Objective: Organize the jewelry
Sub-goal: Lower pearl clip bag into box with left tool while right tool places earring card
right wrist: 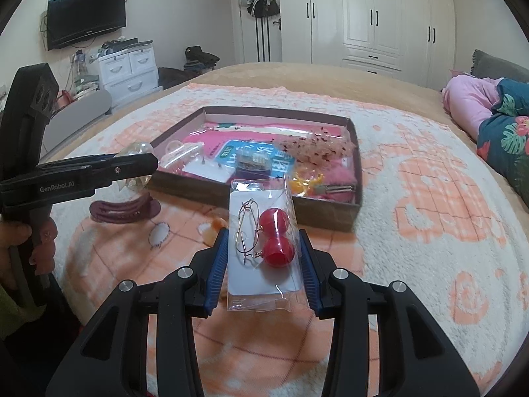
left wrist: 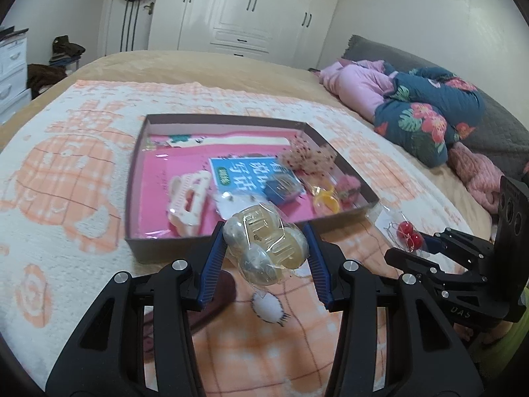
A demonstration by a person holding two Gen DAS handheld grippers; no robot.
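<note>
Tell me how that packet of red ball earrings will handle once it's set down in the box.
The earring packet probably stays flat: a stiff-looking white card backs it. Its glossy sleeve may slide on the box's slick pink liner. The beads look unlikely to roll, being bagged.

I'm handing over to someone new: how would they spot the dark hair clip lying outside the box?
Find the shallow brown box on the peach-and-white blanket. The dark maroon hair clip lies on the blanket in front of the box's near-left corner, below the left hand-held gripper. It is the only dark, curved, unwrapped piece there.
</note>
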